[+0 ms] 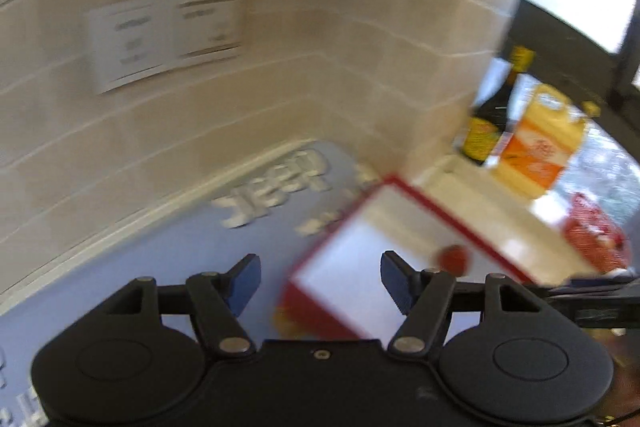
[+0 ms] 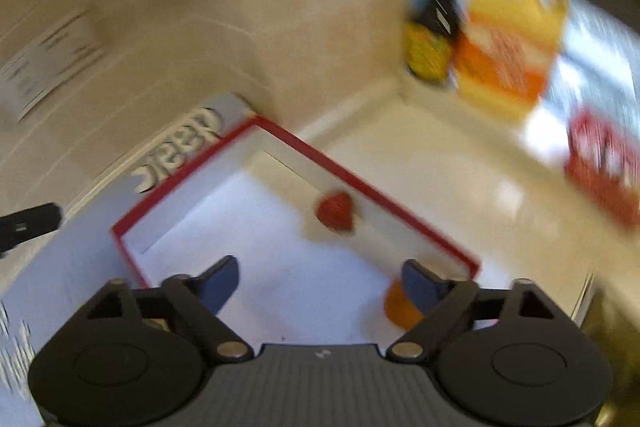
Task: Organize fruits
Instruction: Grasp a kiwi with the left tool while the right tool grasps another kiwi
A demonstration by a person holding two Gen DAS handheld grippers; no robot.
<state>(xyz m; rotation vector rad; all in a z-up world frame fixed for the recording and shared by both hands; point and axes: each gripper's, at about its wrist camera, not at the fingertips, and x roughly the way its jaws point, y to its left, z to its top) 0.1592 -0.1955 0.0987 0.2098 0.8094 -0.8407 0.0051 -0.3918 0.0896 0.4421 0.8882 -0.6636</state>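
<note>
A shallow white box with a red rim (image 2: 360, 183) sits on a blue mat, also in the left wrist view (image 1: 440, 215). A red strawberry (image 2: 336, 211) lies inside it near the far rim; it shows in the left wrist view (image 1: 454, 259) too. An orange fruit (image 2: 400, 307) lies in the box behind my right finger. My right gripper (image 2: 320, 287) is open and empty above the box. My left gripper (image 1: 320, 283) is open and empty, over the box's left edge. Both views are blurred.
The blue mat with white "Jeep" lettering (image 1: 276, 187) lies against a tiled wall. On the white counter (image 2: 440, 163) stand a dark bottle (image 1: 488, 115), an orange carton (image 1: 540, 143) and a red packet (image 1: 596, 231). The other gripper's tip (image 2: 28, 223) shows at left.
</note>
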